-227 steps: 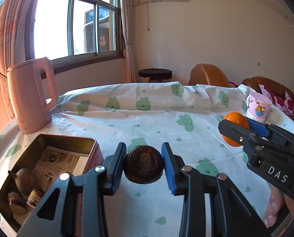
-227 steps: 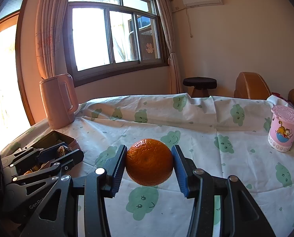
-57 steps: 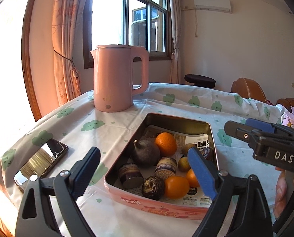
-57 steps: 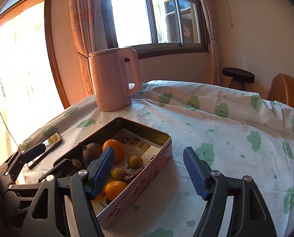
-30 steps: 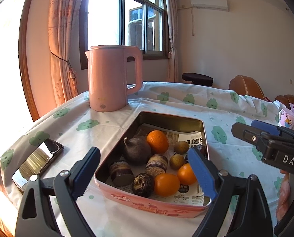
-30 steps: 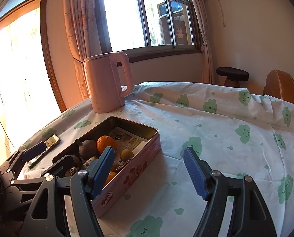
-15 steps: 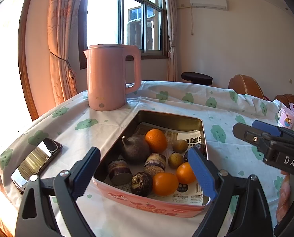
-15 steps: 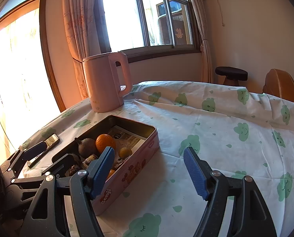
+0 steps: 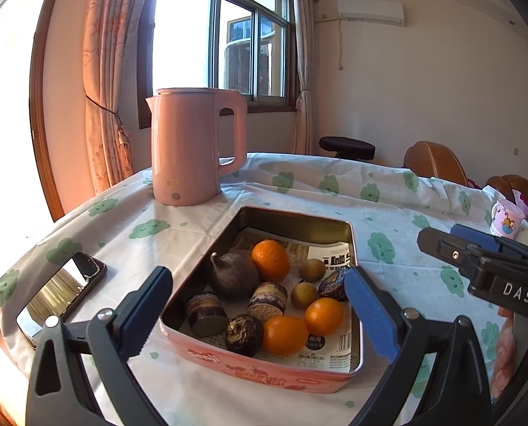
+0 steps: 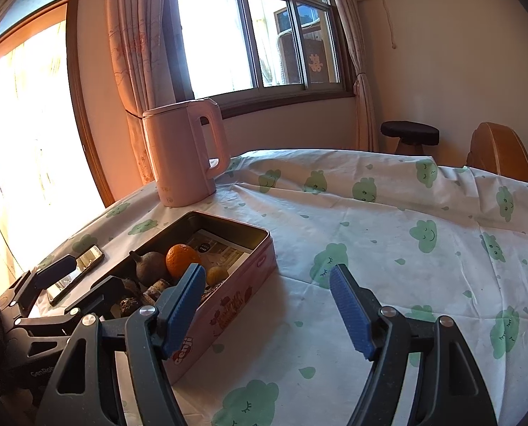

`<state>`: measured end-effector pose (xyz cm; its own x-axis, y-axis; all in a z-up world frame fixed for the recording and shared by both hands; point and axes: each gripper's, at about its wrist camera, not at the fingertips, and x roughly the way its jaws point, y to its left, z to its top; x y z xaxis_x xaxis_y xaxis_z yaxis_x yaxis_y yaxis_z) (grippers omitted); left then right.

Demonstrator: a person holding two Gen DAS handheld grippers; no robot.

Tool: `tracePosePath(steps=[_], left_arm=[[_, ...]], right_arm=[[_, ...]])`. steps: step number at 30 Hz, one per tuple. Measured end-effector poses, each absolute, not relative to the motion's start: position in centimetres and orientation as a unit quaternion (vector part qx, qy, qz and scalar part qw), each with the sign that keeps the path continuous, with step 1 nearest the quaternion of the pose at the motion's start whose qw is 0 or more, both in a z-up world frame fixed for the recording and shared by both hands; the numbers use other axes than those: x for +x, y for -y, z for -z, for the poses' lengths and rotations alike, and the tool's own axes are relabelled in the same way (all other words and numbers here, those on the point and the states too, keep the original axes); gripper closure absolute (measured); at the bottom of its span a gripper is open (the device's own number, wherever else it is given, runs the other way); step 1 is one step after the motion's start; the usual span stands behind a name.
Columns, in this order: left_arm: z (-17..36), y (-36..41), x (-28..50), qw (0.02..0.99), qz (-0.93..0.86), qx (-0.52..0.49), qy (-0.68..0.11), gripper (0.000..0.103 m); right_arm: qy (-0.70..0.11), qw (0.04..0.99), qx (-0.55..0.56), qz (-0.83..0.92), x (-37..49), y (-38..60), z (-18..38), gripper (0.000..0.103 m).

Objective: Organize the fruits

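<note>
Since the earliest frames, the dark round fruit and the orange once clamped in the two tools have gone into the tin [image 9: 351,234], and both tools are now empty. The left hand-held gripper [image 9: 260,305] has just been opening its jaws further; they stand wide apart in front of the tin's near end, nothing pressed between the pads. The right hand-held gripper [image 10: 267,301] hovers just right of the tin, jaws apart over the cloud-print cloth on the counter [image 10: 388,234]. Inside the tin lie oranges [image 9: 270,260], dark fruits [image 9: 234,276] and small yellowish ones on newspaper. A pink kettle [image 9: 187,145] stands behind the tin; a phone [image 9: 61,293] lies to its left.
</note>
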<state>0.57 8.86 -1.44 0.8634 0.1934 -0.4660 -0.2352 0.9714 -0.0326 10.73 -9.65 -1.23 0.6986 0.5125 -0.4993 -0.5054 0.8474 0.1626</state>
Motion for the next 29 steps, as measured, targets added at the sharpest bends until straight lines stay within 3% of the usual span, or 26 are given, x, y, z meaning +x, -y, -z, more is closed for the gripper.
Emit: tracePosePath(steps=[29], left_arm=[[1.7,-8.1,1.2,0.962,-0.104,-0.047,-0.249,0.0]], right_arm=[[-0.273,0.932,-0.013,-0.238,10.3,12.9,1.5,0.029]])
